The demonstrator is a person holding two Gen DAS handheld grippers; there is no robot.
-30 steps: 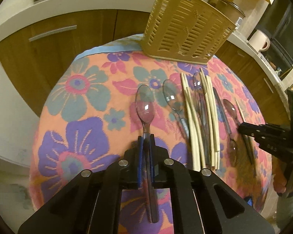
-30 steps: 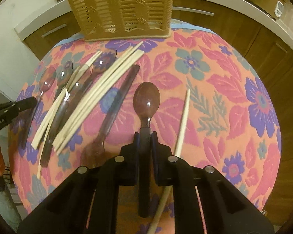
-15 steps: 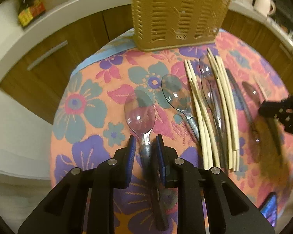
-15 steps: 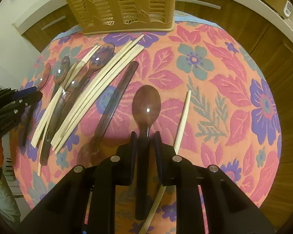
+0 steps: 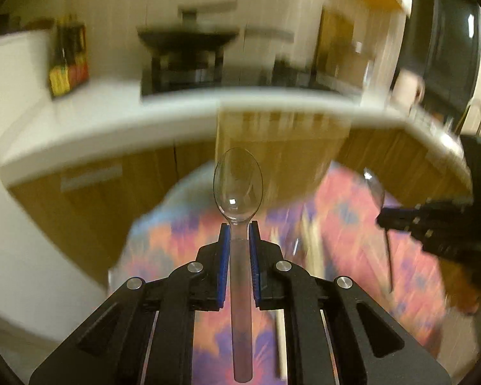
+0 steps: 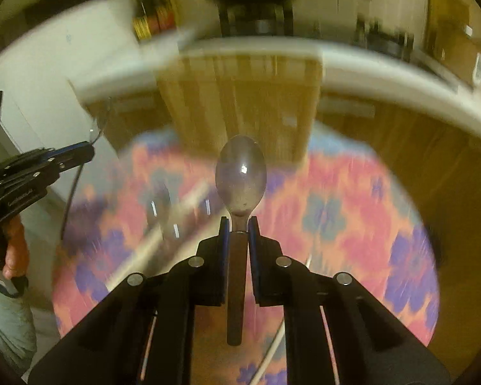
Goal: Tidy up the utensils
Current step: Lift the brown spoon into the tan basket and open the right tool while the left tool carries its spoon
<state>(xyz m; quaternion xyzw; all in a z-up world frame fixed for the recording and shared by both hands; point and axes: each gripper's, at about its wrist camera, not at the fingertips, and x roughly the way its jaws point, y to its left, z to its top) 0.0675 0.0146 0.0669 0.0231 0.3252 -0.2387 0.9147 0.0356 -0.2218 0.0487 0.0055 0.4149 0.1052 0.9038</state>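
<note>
Half a second earlier both spoons had lain on the flowered surface (image 5: 352, 288); now both had been lifted clear, a sign that carrying toward the basket (image 5: 279, 147), blurred at upper centre of the frame, was likely begun. The left claw (image 5: 239, 234) was clenched on the clear spoon (image 5: 238, 186) at its neck. The right claw (image 6: 239, 229) was clenched likewise on the dark spoon (image 6: 240, 176).

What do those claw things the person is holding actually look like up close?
Each claw is matte black plastic, two angular branching arms with round silver screw heads, tipped with thin blue pads. From the side, the left claw carries small white lettering, too blurred to read. The bare hand wears a grey-green sleeve.
</note>
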